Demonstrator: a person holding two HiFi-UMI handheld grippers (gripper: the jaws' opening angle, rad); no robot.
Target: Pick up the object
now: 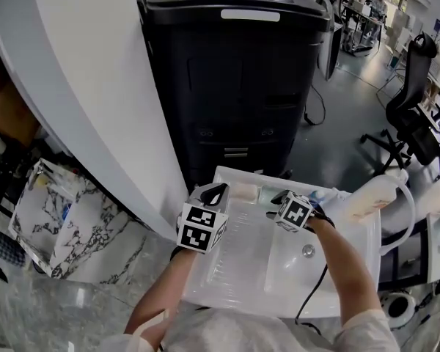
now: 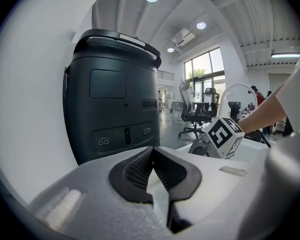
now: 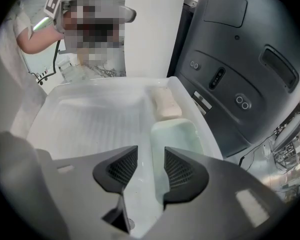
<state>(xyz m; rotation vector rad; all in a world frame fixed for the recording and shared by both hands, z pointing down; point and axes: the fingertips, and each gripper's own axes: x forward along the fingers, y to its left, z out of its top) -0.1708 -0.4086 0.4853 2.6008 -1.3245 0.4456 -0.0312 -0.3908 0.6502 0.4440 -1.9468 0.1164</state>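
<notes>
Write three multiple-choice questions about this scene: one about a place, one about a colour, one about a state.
1. Where does the cream bar lie? A. on the floor B. on the white basin, next to the pale green dish C. on a chair
2. What colour is the big machine behind the basin? A. red B. yellow C. black
3. How do the right gripper's jaws stand? A. apart, gripping nothing B. shut on the bar C. shut on the dish
Answers: 1 B, bar and dish lie side by side at the basin's edge; 2 C, its casing is black; 3 A, a gap shows between the pads.
</notes>
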